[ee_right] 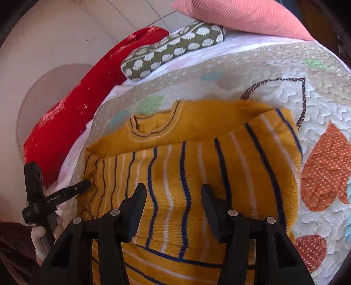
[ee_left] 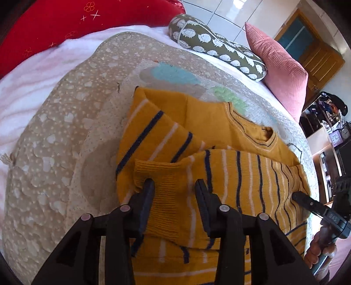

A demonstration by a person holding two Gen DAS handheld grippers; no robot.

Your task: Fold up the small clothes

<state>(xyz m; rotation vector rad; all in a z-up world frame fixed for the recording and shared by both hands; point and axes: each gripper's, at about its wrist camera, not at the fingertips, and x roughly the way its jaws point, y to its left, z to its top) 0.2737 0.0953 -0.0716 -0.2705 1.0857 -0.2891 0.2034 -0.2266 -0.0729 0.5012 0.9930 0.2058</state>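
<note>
A mustard sweater (ee_left: 208, 118) (ee_right: 197, 118) with navy and white stripes lies on a quilted blanket (ee_left: 54, 142) (ee_right: 285, 65), both sleeves folded across its body. My left gripper (ee_left: 175, 188) is open just above the top sleeve, whose ribbed cuff (ee_left: 173, 173) lies flat between the spread fingers, unpinched. My right gripper (ee_right: 173, 193) is open too, its fingers straddling the striped sleeve further along. Each gripper shows in the other's view: the right one (ee_left: 307, 201) at the sweater's right edge, the left one (ee_right: 74, 190) at its left edge.
At the back of the bed lie a red pillow (ee_left: 65, 26) (ee_right: 76, 109), an olive hedgehog-print cushion (ee_left: 219, 43) (ee_right: 171, 52) and a pink corduroy pillow (ee_left: 276, 65) (ee_right: 241, 15). Shelves with clutter (ee_left: 329, 122) stand beyond the bed's right side.
</note>
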